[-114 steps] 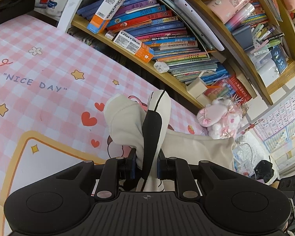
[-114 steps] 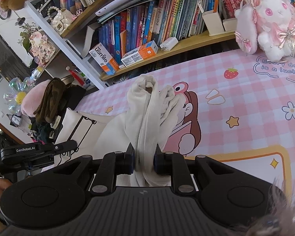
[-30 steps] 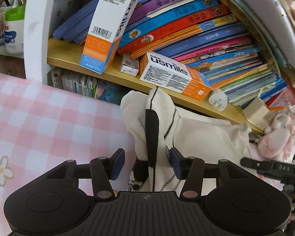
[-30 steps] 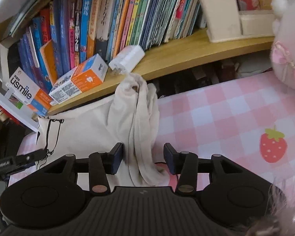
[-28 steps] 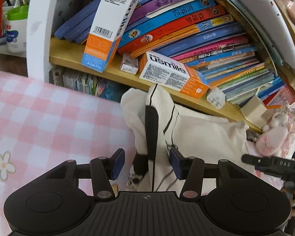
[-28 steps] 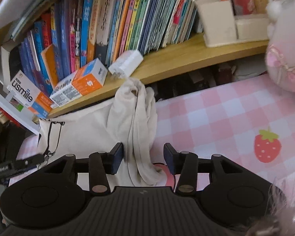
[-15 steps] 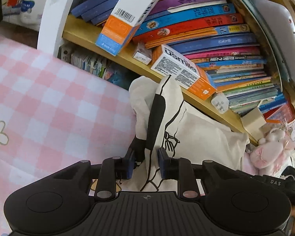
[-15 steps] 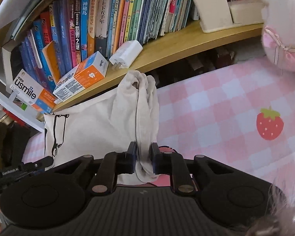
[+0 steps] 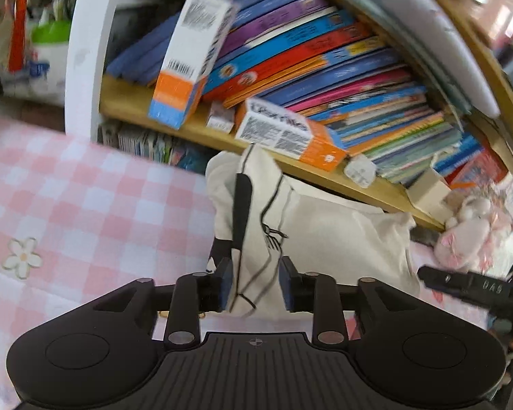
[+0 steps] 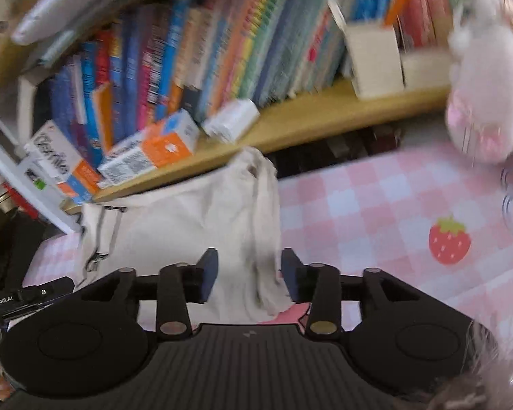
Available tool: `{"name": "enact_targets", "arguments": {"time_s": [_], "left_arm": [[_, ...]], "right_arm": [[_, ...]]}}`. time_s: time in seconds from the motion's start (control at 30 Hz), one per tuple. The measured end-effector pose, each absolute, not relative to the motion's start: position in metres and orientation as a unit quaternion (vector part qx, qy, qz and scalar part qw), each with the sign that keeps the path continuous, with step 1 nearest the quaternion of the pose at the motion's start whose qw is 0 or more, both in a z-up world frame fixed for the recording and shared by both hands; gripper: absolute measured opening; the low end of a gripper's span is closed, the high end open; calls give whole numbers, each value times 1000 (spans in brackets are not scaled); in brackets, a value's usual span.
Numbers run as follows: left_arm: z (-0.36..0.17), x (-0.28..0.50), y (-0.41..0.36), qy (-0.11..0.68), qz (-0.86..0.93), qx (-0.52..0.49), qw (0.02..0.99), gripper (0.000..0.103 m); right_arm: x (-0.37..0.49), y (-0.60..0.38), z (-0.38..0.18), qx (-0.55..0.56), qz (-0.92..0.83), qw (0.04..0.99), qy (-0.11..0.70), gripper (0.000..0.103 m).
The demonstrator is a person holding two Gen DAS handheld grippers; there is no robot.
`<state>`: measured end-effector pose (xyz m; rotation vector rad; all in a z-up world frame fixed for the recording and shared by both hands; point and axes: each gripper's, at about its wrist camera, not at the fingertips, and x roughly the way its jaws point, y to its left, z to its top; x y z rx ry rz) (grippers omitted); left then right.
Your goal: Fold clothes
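Note:
A cream garment (image 9: 342,235) with black line drawing and a black strip lies on the pink checked mat, its far edge against the bookshelf. In the left wrist view, an upright fold of it stands between the pads of my left gripper (image 9: 254,283), whose jaws are opening and no longer pinch it. In the right wrist view, the garment (image 10: 188,225) spreads leftward and a bunched fold sits loosely inside my right gripper (image 10: 249,273), whose jaws are also opening. Each view shows the other gripper at its edge: the right gripper (image 9: 468,287) and the left gripper (image 10: 17,302).
A wooden shelf (image 9: 136,102) packed with books and orange-and-white boxes (image 9: 290,136) runs right behind the garment. A pink plush rabbit (image 10: 485,92) sits at the mat's right. Pink checked mat (image 9: 85,212) extends left; a strawberry print (image 10: 449,241) marks its right side.
Half a second ago both grippers were pinched on the bunched folds; now both sets of jaws have spread and the folds stand loose. Both views have shifted slightly and are motion-blurred.

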<state>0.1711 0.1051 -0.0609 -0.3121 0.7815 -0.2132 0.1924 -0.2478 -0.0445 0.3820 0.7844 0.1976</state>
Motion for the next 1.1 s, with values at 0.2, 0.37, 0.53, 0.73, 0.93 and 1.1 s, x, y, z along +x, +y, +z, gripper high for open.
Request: {"name": "enact_targets", "arguments": {"time_s": [0.2,0.37,0.53,0.73,0.93,1.1], "left_arm": [[-45,129,89,360,-67,-115,923,65],[-44,100,74,370,-51,-89,923,76],[-44,73,63,359,-29,-93,928,84],[-42,46,43,357,-20,-53,932,93],[-44,21,35,363,-10,-61,930,96],[-53,4,22,373,1,-41,927,96]], "right_arm": [[153,-235,-25,142,93,918,357,69],[118,-222,-17,95,92,925,355,84],[86,-211,-14,51,84,931,351,90],[53,-209,-13,33,57,936,345,98],[23,-209,-14,18,28,941,336,103],[-2,-207,-24,-5,11,944,331,103]]}}
